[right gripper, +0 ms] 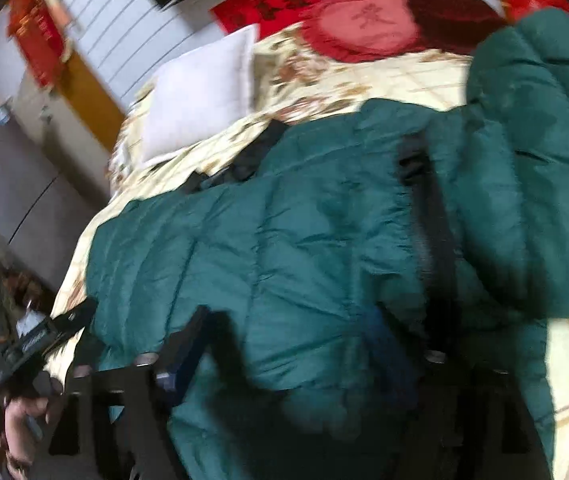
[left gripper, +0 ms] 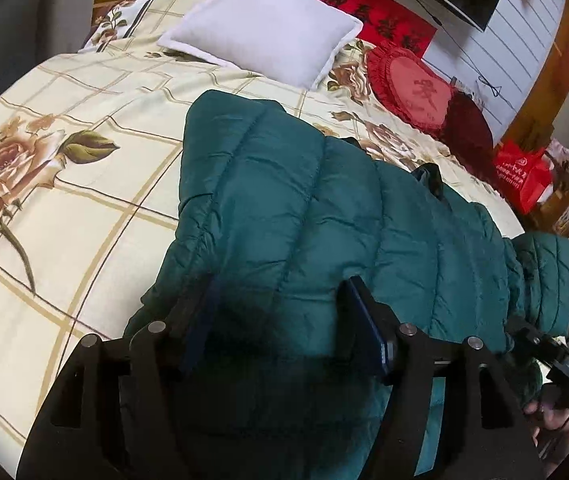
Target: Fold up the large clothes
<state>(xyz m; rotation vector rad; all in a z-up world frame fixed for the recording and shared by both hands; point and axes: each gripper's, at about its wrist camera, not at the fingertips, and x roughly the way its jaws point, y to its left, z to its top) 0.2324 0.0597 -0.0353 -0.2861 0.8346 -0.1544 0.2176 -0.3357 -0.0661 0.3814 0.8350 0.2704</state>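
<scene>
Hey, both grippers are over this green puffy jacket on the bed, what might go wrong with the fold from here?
1. The jacket is thick and slick-looking, so a shallow pinch by the open left gripper may slip off.
2. The sleeve is already doubled over the body and may spring back.
3. The jacket's right end reaches the bed's edge and could slide off.

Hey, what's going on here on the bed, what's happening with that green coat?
A person is folding a teal puffer jacket on a floral bedspread, with a two-finger gripper in each hand. The left gripper and the right gripper both hang open over the jacket's near edge, gripping nothing. One part already lies folded across the body. A white pillow sits beyond.
</scene>
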